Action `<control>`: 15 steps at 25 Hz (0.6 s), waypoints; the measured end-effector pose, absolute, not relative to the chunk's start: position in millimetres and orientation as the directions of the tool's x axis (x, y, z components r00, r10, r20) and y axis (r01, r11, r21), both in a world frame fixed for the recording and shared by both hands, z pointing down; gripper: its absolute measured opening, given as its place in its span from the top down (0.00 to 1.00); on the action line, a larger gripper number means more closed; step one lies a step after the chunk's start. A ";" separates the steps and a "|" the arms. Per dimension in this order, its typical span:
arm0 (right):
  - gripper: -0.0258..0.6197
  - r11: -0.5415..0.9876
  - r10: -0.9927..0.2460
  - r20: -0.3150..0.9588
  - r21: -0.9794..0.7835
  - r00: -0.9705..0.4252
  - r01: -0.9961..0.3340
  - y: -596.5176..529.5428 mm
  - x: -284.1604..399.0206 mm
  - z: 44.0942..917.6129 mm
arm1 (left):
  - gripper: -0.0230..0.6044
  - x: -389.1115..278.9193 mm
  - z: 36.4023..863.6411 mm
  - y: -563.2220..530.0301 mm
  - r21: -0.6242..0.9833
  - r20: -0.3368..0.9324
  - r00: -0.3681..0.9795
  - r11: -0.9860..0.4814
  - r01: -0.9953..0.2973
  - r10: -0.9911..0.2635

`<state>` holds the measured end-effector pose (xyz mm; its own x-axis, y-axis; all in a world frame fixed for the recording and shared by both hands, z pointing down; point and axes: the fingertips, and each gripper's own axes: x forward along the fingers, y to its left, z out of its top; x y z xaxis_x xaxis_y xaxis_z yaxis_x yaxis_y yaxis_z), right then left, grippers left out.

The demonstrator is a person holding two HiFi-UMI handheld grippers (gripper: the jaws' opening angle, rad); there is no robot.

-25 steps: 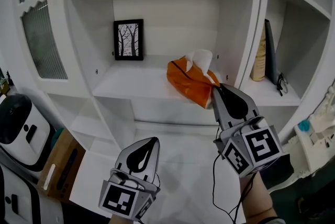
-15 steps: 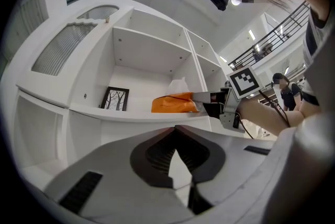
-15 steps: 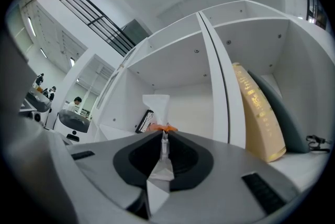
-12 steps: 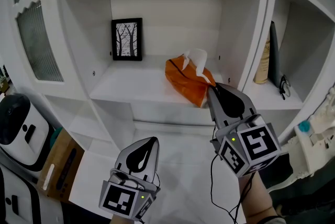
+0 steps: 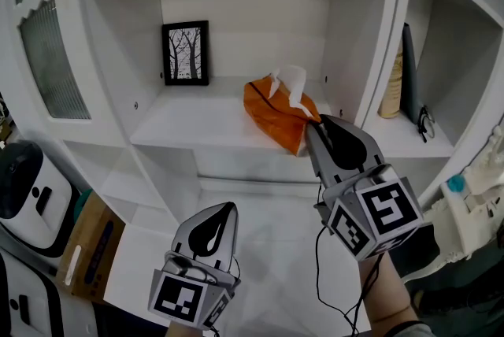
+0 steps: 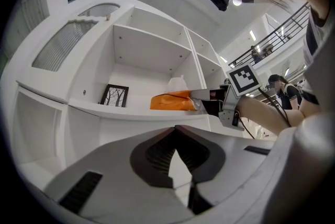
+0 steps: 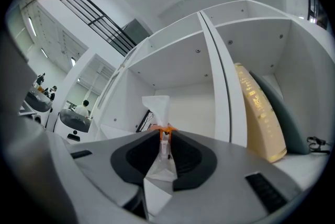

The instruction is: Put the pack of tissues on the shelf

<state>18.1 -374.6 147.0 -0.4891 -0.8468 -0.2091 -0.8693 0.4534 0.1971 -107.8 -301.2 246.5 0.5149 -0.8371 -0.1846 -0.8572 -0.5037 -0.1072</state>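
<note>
The orange pack of tissues [image 5: 276, 111] lies on the white shelf [image 5: 189, 127], a white tissue [image 5: 290, 83] sticking up from its top. My right gripper [image 5: 313, 127] is at the pack's near right end. Its jaws are opening, and the pack's crimped end seam [image 7: 164, 136] still stands between them. The left gripper view shows the pack [image 6: 170, 101] resting on the shelf board with the right gripper [image 6: 201, 105] at its end. My left gripper [image 5: 228, 207] hangs low in front of the shelf, shut and empty.
A black-framed tree picture [image 5: 186, 52] stands at the back left of the same compartment. The right compartment holds a tan book [image 5: 391, 83] and a dark flat item [image 5: 408, 75]. A ribbed glass door [image 5: 47, 36] is at left. A white appliance [image 5: 24, 194] and cardboard box [image 5: 90, 249] sit below.
The pack and right gripper have shifted slightly left and deeper onto the shelf. The left gripper has stayed put.
</note>
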 end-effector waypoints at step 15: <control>0.77 0.461 -0.832 -0.253 0.180 -0.494 -0.869 -352.7 22.8 139.7 | 0.92 -108.5 244.0 -283.3 -0.109 -0.195 0.514 -0.502 -0.858 -0.836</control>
